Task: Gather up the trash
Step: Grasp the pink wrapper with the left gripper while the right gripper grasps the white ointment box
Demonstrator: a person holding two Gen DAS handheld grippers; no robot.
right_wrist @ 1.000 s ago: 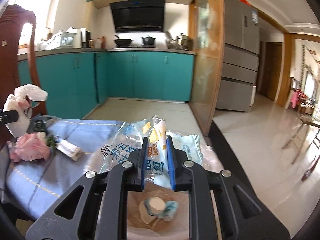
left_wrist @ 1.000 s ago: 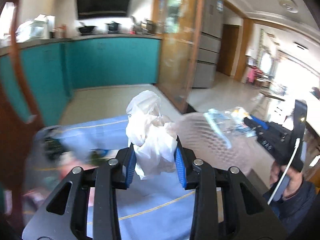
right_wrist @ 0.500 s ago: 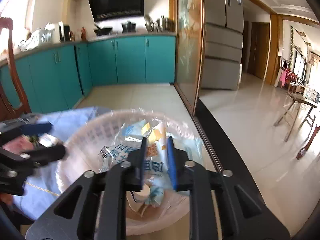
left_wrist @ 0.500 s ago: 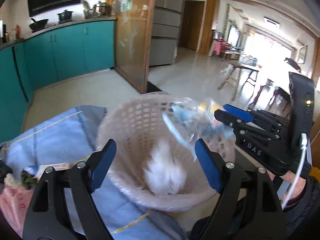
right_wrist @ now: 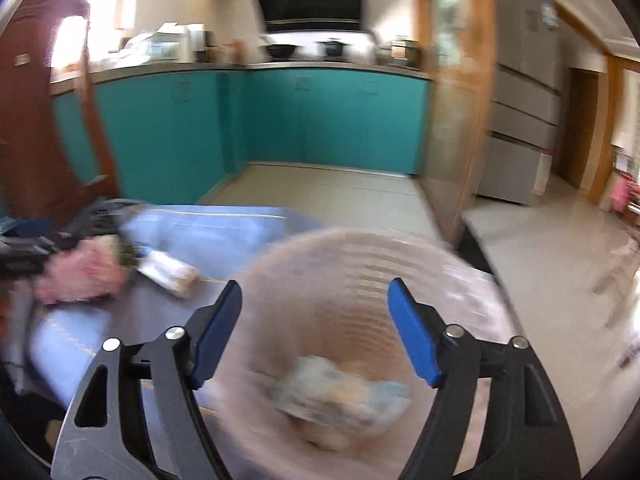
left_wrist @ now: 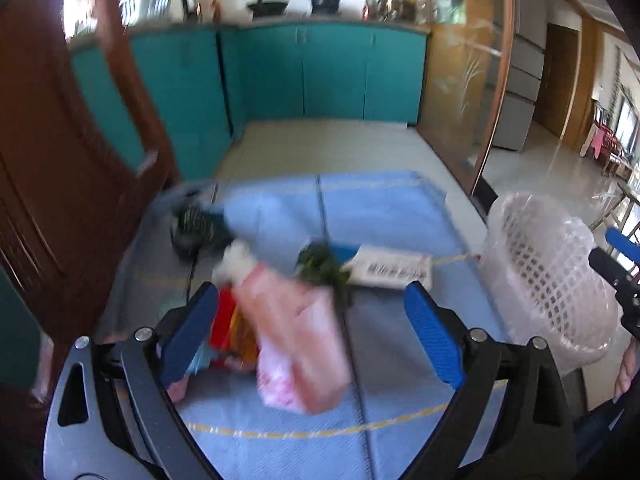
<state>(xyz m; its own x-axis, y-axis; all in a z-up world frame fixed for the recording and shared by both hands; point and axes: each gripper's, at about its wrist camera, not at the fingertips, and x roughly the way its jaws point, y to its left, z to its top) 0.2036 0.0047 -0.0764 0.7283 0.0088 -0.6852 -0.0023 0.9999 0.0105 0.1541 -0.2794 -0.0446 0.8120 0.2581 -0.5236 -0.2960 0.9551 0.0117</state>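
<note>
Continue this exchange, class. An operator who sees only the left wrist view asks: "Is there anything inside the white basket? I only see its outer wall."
Observer: Yes. The right wrist view looks down into the basket. Crumpled wrappers, blurred, lie at its bottom.
Operator: Is the right gripper holding anything? I see just its tips at my edge.
Observer: No. The right gripper has its fingers spread wide above the basket, with nothing between them.
</note>
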